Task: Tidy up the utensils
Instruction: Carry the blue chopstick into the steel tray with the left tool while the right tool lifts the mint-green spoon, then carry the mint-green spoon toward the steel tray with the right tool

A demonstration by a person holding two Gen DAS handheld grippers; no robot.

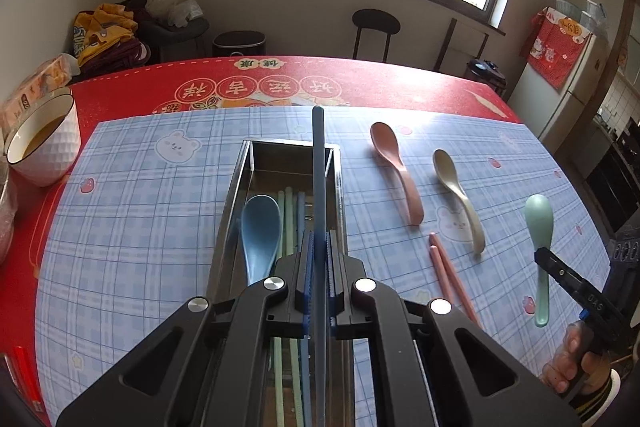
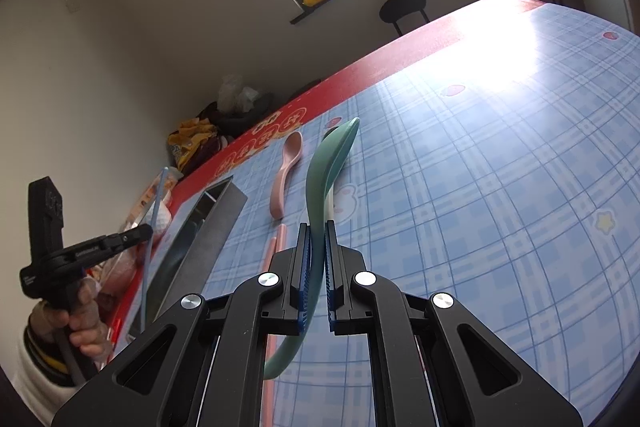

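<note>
My left gripper (image 1: 319,247) is shut on a blue chopstick (image 1: 318,163), held lengthwise above the steel utensil tray (image 1: 240,183). In the tray lie a blue spoon (image 1: 260,231) and several green and blue chopsticks (image 1: 290,215). My right gripper (image 2: 318,247) is shut on the handle of a green spoon (image 2: 328,163), held above the mat; the spoon also shows in the left wrist view (image 1: 540,227). A pink spoon (image 1: 394,167), a beige spoon (image 1: 456,195) and two pink chopsticks (image 1: 444,267) lie on the mat right of the tray.
A white bowl (image 1: 48,143) with a dark rim stands at the table's left edge, a tissue pack (image 1: 36,87) behind it. The blue checked mat (image 1: 140,211) lies on a red tablecloth (image 1: 400,79). A stool (image 1: 376,27) stands beyond the far edge.
</note>
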